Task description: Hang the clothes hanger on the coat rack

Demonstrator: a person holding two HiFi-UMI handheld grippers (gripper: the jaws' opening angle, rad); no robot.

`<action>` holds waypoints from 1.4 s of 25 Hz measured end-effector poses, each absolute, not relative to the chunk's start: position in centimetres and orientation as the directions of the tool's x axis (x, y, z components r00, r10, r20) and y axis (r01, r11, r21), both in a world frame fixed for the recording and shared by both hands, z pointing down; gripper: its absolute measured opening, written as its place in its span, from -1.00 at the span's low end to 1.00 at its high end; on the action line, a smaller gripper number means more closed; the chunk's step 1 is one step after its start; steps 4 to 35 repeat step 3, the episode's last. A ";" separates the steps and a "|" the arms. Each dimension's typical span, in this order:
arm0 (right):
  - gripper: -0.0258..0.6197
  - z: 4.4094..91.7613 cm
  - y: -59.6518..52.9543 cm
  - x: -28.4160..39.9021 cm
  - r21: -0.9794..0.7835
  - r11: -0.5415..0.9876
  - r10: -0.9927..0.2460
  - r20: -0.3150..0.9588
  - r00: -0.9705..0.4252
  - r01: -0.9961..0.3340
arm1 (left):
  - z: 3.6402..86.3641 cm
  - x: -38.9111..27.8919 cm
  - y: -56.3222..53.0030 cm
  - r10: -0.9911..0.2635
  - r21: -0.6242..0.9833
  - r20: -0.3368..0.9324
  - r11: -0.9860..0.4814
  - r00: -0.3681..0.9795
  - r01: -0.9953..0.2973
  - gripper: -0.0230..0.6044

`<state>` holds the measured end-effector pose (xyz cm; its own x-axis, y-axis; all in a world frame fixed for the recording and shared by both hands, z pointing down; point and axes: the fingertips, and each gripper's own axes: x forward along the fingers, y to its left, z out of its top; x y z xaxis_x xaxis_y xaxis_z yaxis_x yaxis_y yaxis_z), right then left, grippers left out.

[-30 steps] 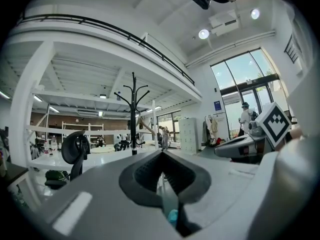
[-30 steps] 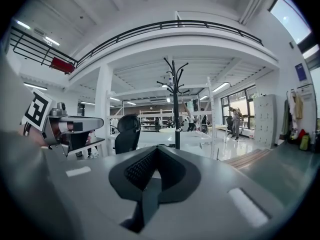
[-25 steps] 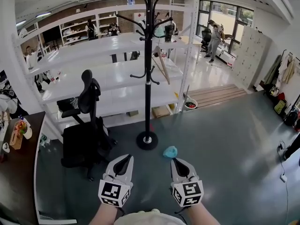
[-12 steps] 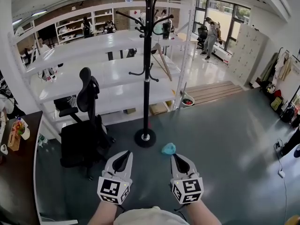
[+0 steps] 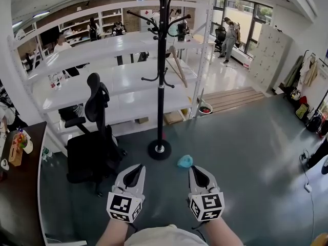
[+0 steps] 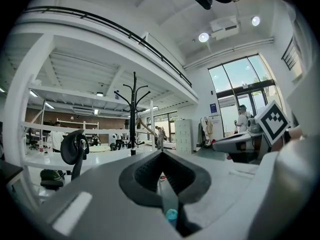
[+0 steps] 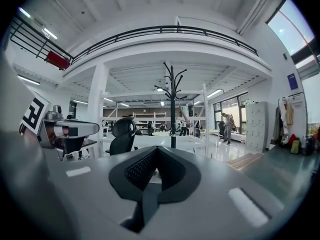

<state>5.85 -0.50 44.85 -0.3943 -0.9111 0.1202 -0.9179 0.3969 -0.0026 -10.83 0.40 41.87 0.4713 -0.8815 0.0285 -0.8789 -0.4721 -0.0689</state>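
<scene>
Left gripper [image 5: 136,170]: jaws pressed together, empty. Coat rack [image 5: 161,86] stands upright, dead ahead between both grippers. Pale blue object [image 5: 185,161], possibly the hanger, on floor beside rack base, nearest right gripper [image 5: 195,171], likewise closed, empty.

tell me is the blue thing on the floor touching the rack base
Apart. The head view shows a strip of bare floor between the blue thing and the rack base.

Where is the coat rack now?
Head view, centre: the coat rack stands on the floor, office chair at its left, a small blue object right of its base.
</scene>
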 end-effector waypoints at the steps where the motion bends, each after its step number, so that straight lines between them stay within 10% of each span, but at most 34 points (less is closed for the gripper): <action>1: -0.84 44.8 -0.4 5.7 -0.004 0.397 -0.911 0.119 -0.395 -0.918 | 42.0 -11.0 0.4 -0.882 -0.069 0.032 -0.472 0.471 -0.879 -0.93; 35: -0.84 44.6 -0.3 5.4 -0.004 0.397 -0.912 0.115 -0.395 -0.918 | 42.2 -11.3 0.4 -0.882 -0.070 0.039 -0.471 0.470 -0.879 -0.93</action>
